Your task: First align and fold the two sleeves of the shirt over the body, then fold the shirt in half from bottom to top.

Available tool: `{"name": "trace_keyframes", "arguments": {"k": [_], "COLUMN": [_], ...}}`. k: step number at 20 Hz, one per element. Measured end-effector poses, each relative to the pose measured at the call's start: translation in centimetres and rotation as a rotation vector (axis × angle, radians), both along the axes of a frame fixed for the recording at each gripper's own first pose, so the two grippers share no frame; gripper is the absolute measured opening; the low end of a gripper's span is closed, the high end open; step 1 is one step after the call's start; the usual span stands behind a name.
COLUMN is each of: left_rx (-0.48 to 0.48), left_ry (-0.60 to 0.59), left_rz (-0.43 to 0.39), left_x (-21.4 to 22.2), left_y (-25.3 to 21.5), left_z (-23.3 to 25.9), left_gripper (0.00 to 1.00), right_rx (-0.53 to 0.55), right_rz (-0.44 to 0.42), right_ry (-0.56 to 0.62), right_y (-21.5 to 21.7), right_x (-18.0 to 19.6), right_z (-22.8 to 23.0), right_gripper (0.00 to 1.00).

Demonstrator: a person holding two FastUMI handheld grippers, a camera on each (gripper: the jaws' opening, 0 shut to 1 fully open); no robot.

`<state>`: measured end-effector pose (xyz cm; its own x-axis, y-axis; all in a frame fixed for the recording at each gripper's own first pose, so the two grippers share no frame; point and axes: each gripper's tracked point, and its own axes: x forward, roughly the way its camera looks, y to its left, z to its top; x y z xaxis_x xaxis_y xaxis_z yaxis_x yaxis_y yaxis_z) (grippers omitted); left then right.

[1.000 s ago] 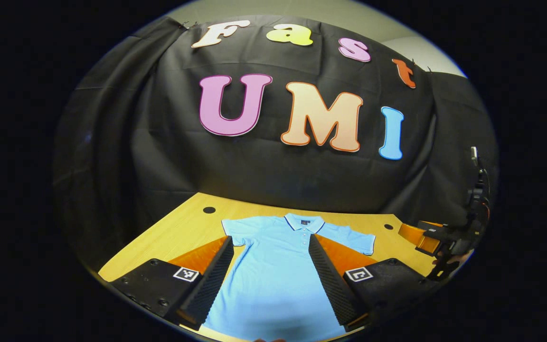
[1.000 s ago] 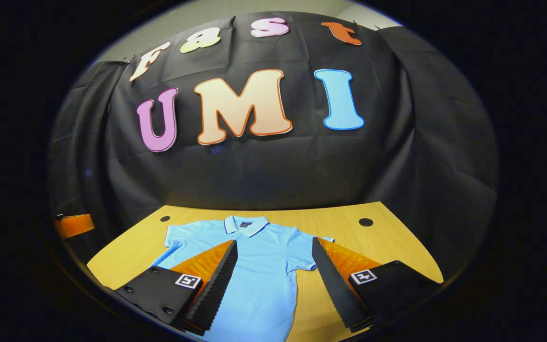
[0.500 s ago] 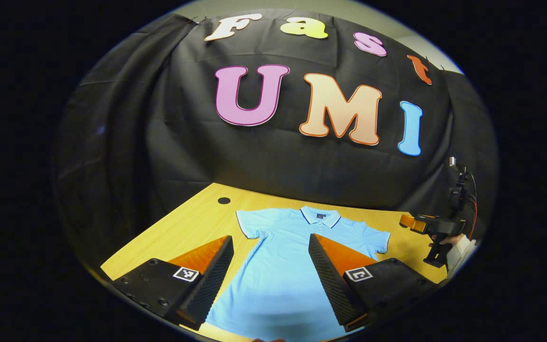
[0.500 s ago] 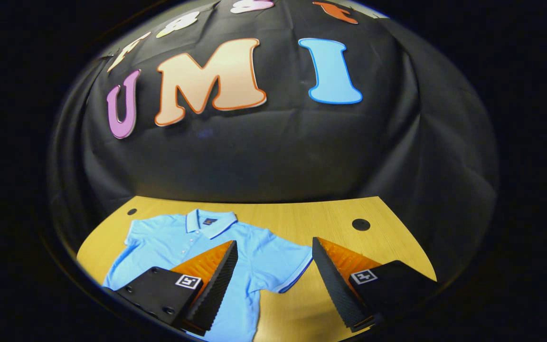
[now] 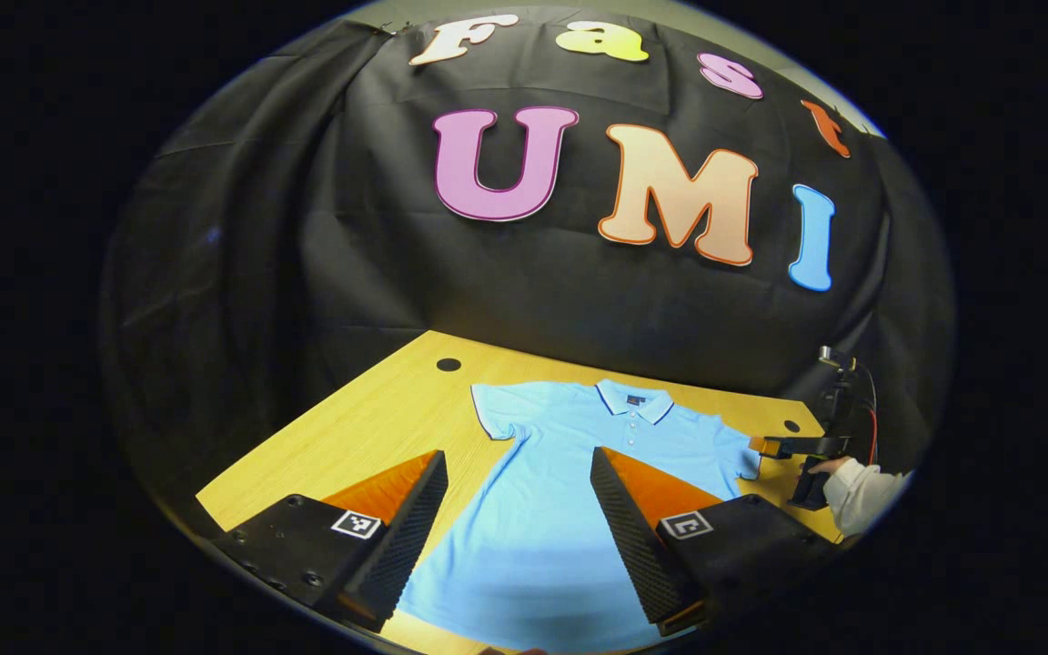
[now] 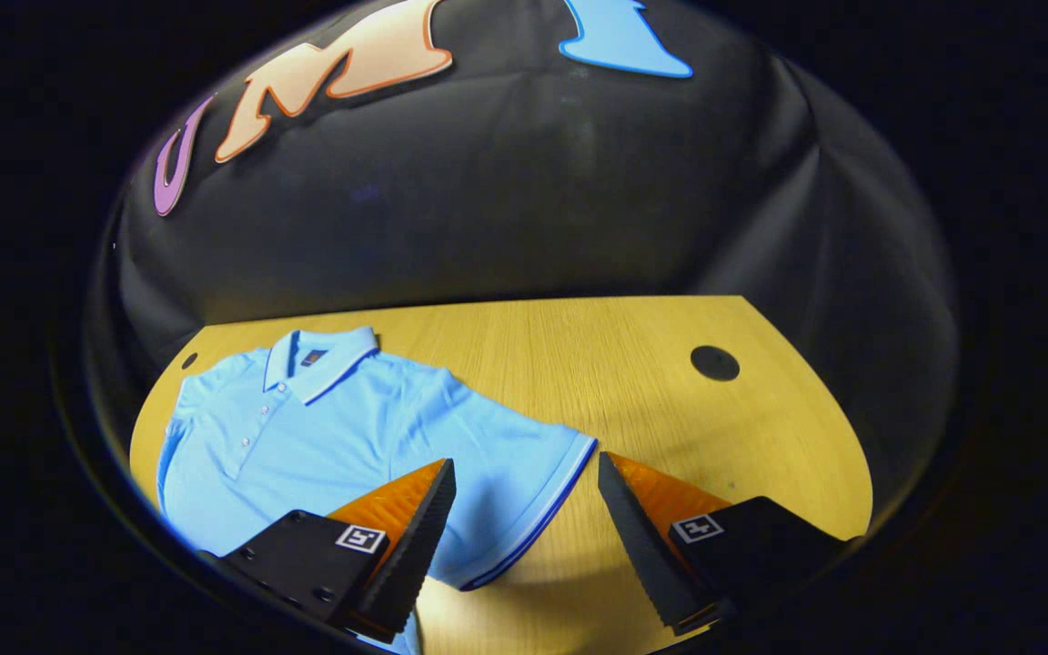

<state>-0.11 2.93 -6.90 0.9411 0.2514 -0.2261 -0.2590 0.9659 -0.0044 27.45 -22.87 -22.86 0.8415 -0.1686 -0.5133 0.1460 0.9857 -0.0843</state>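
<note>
A light blue polo shirt (image 5: 542, 491) lies flat and face up on the wooden table (image 5: 369, 437), collar toward the black wall, both short sleeves spread out. My left gripper (image 5: 518, 482) hovers open over the shirt's lower body. In the right gripper view the shirt (image 6: 306, 437) fills the left half, and my right gripper (image 6: 526, 491) is open low over the dark-trimmed cuff of one sleeve (image 6: 533, 491), which lies between its fingers. The left gripper view shows that right gripper (image 5: 792, 446) at the far sleeve's edge, held by a hand in a white sleeve (image 5: 861, 491).
Round cable holes sit in the table top near its back corners (image 5: 448, 365) (image 6: 715, 363). The black cloth wall hangs right behind the table. Bare wood lies to the right of the shirt (image 6: 670, 409).
My right gripper has dropped and moved forward to the sleeve cuff, tilting down toward the table. My left gripper has drifted slightly, staying over the shirt's body.
</note>
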Motion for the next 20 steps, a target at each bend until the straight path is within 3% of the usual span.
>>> {"name": "trace_keyframes", "arguments": {"k": [5, 6, 10, 12, 16, 18, 20], "left_rx": [0.004, 0.005, 0.002, -0.001, -0.006, -0.011, -0.011], "left_ry": [0.011, 0.013, 0.01, 0.014, 0.029, 0.032, 0.03], "left_rz": [0.017, 0.019, 0.014, 0.011, 0.013, 0.013, 0.014], "left_x": [-1.1, -1.1, -1.3, -1.5, -2.1, -2.0, -2.0], "left_y": [0.0, 0.0, -0.5, -0.6, -0.7, -0.9, -1.1], "left_z": [-0.3, -0.3, -0.5, -0.7, -1.4, -1.4, -1.4], "left_gripper": [0.95, 0.95, 0.95, 0.95, 0.95, 0.95, 0.94], "right_rx": [-0.017, -0.022, -0.007, 0.007, 0.034, 0.039, 0.035], "right_rz": [0.019, 0.022, 0.042, 0.044, 0.05, 0.055, 0.057], "right_ry": [0.027, 0.016, 0.008, 0.006, 0.004, 0.008, 0.008], "right_y": [0.0, 0.1, 0.6, 0.7, 1.1, 1.4, 1.5], "right_x": [0.4, 0.7, 0.8, 0.9, 0.9, 0.8, 0.7], "right_z": [-1.8, -1.6, -1.8, -1.7, -1.8, -1.8, -1.6], "right_gripper": [0.94, 0.98, 0.87, 0.72, 0.22, 0.08, 0.08]}}
